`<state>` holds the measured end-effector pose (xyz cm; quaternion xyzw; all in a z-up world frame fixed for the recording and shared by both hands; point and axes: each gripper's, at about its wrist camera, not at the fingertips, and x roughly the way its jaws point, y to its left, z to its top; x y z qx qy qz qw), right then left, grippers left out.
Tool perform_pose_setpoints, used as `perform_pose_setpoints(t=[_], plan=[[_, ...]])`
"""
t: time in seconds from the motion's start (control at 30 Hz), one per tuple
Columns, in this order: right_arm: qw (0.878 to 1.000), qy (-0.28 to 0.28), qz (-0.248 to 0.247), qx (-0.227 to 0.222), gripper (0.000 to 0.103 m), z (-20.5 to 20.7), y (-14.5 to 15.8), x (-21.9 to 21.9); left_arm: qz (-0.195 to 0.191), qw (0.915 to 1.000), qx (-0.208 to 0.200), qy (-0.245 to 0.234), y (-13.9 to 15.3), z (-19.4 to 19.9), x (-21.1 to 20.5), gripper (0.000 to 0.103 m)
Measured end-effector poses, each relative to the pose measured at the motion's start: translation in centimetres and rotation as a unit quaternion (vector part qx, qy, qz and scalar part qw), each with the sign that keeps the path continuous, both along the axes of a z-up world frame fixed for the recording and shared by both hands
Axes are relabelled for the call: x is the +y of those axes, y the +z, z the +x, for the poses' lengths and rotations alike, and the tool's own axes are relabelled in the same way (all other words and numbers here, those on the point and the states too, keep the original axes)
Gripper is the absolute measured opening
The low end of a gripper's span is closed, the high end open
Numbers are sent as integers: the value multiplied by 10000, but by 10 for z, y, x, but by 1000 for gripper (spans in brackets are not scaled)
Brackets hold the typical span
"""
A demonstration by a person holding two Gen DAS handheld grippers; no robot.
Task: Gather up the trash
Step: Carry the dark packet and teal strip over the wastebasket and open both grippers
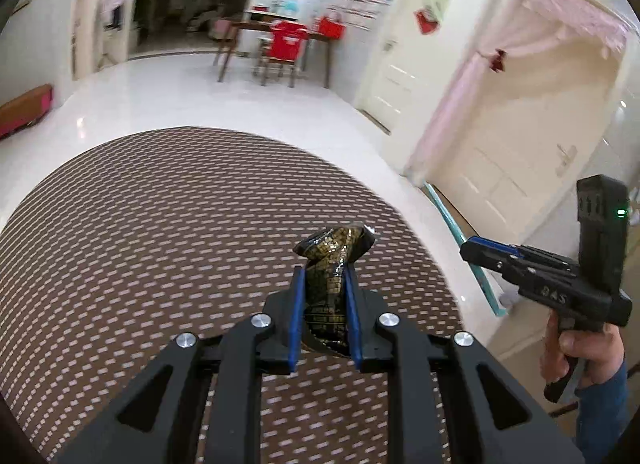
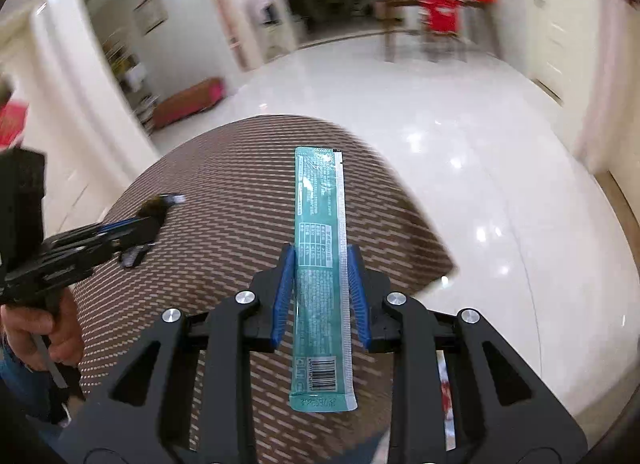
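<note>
My left gripper (image 1: 325,276) is shut on a crumpled black-and-gold wrapper (image 1: 330,260), held above a brown patterned mat (image 1: 160,223). My right gripper (image 2: 320,260) is shut on a long teal sachet wrapper (image 2: 320,264), which sticks out forward and back past the fingers. In the left wrist view the right gripper (image 1: 472,250) shows at the right with the teal wrapper (image 1: 460,240) hanging edge-on. In the right wrist view the left gripper (image 2: 148,219) shows at the left with the dark wrapper (image 2: 156,203).
The brown mat (image 2: 240,191) lies on a glossy white tiled floor (image 1: 280,95). A wooden table with a red-covered chair (image 1: 284,47) stands far ahead. White doors (image 1: 500,151) are on the right, a low brown bench (image 1: 24,107) on the left.
</note>
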<state>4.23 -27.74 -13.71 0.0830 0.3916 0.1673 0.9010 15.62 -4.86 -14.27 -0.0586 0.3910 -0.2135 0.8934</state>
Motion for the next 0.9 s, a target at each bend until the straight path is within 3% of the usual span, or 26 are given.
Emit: perform_pose_setpoints(t=[0.2,0.43,0.47,0.53,0.73,0.9], plan=[[9930,-1028,88,571,27,-14,-43,-92,62,9985,68,-548,-5,2,-64,18],[9698,-1936,243,1466,30,-34,-118,-154,268,9930,202,-1136,-18,9,-132,18],[9653,-2034,289,1611,45,-37,-129,-162,302,9916,223,-1235,-20,10,-144,18],[9571,-2261,467,1749,61,-40,-143,-175,350,9893,264,-1394,-23,12,-161,18],[9492,-2644,740,1538,69,-50,-139,-211,428,9782,562,-1951,-51,15,-227,18],[9401,-3075,952,1119,87,-69,-111,-245,622,9657,843,-2376,-83,17,-283,18]])
